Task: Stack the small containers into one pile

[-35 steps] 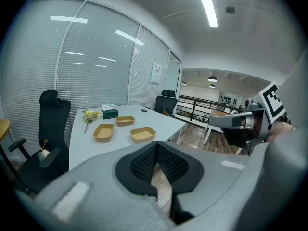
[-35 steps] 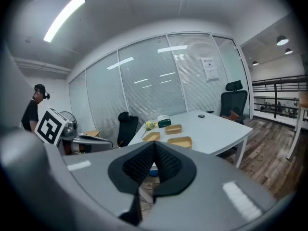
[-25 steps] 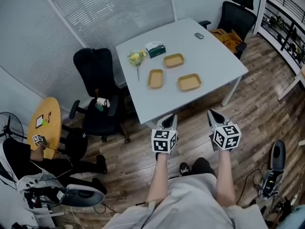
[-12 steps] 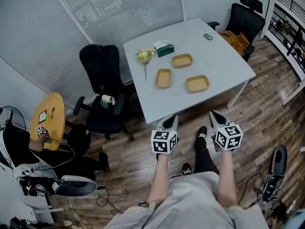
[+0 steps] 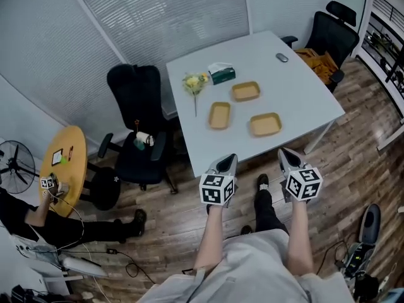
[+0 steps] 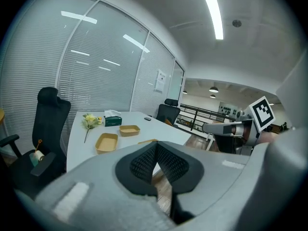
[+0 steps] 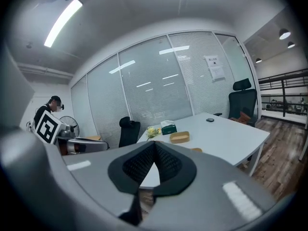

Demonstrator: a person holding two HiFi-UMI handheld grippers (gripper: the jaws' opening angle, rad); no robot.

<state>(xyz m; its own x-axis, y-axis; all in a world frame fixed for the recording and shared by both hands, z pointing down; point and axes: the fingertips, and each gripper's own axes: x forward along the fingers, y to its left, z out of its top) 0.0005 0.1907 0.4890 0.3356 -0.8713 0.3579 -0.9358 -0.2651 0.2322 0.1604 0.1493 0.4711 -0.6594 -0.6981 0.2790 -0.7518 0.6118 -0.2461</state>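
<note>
Three shallow tan containers lie apart on a grey-white table point(image 5: 303, 81): one at the left point(image 5: 219, 115), one further back point(image 5: 245, 91), one at the right point(image 5: 265, 124). They also show in the left gripper view, the left one point(image 6: 107, 142) and the back one point(image 6: 129, 129). My left gripper point(image 5: 225, 162) and right gripper point(image 5: 287, 156) hover over the floor, short of the table's near edge. Both are shut with nothing between the jaws.
On the table stand a green tissue box point(image 5: 222, 74), a yellow flower point(image 5: 194, 83) and a small dark device point(image 5: 281, 57). Black office chairs stand at the left point(image 5: 136, 115) and far right point(image 5: 331, 33). A round wooden side table point(image 5: 65, 166) and a seated person are at far left.
The table and containers have shifted slightly right and nearer in the head view as the person stepped forward. Both grippers keep their pose, shut.
</note>
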